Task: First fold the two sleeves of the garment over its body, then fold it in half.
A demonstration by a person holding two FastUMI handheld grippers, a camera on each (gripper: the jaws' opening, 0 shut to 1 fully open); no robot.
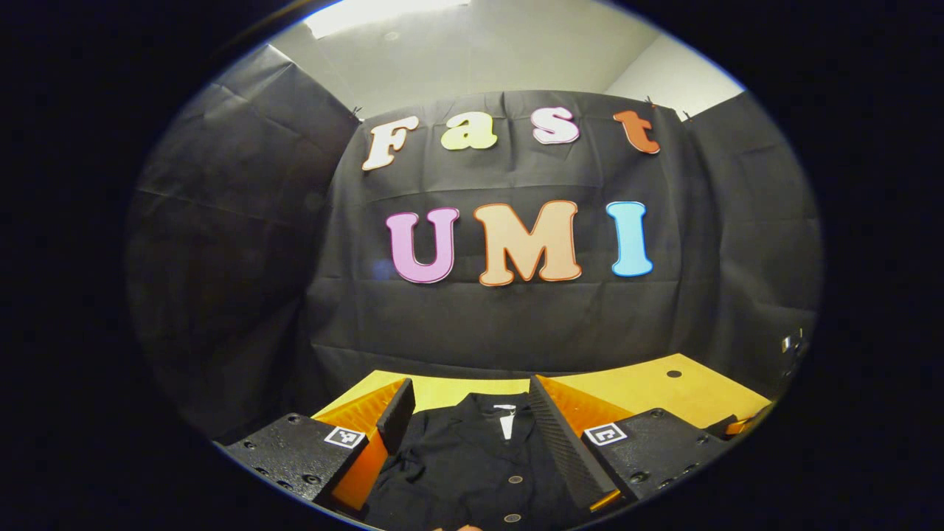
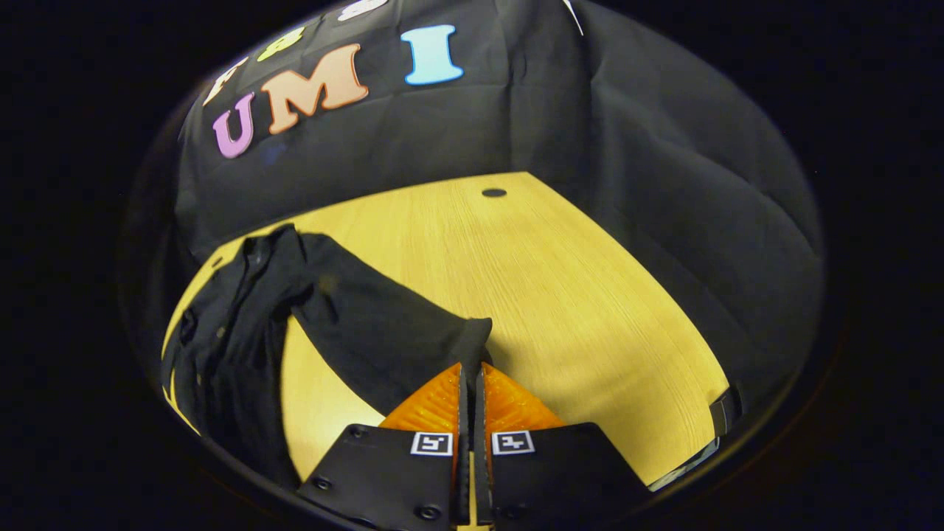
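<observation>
Bright ceiling light (image 1: 383, 13) overhead, sharp centres, fisheye bending and darkening the edges.

Ahead and to the right of the right gripper (image 2: 470, 369), bare table (image 2: 560, 280) is seen as far as the cloth wall (image 2: 664, 184), broken only by a small dark hole (image 2: 493, 192). To its left, the way is taken up by the black garment (image 2: 236, 324), whose sleeve (image 2: 383, 324) reaches to the fingertips. Between the spread fingers of the left gripper (image 1: 472, 402) the garment's buttoned front (image 1: 479, 457) is seen lying; beyond it a strip of bare table (image 1: 457, 391) is left before the wall (image 1: 516, 317).
</observation>
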